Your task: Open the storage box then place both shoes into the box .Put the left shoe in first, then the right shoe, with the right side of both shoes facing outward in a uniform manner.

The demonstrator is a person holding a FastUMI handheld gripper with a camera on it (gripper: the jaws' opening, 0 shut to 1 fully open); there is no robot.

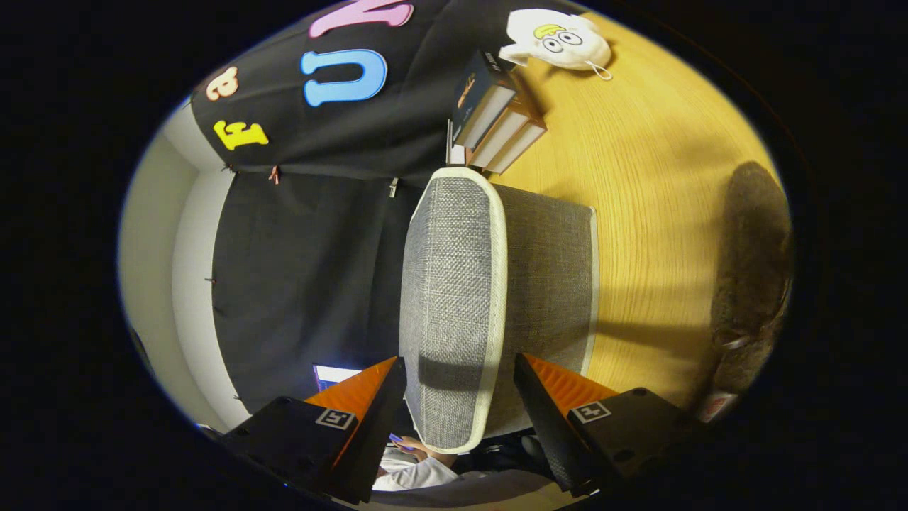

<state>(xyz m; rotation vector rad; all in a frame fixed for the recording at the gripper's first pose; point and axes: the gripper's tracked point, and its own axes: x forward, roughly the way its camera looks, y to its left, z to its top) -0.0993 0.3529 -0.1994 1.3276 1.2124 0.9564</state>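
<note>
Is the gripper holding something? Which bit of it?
The gripper has the grey woven fabric storage box lid between its fingers, near the lid's cream-trimmed edge. Gaps show beside both fingers, so whether they actually grip it cannot be told.

Wooden table [660, 184] — black cloth wall [312, 284]

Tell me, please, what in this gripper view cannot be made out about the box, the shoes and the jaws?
- Storage box: its grey fabric lid fills the gap between the jaws; the inside is hidden, and so is any contact with the gripper.
- Dark fuzzy thing on the wooden table: cut off and blurred, perhaps a shoe.
- Books: covers too small.
- Person's sleeve: mostly hidden by the box.
</note>
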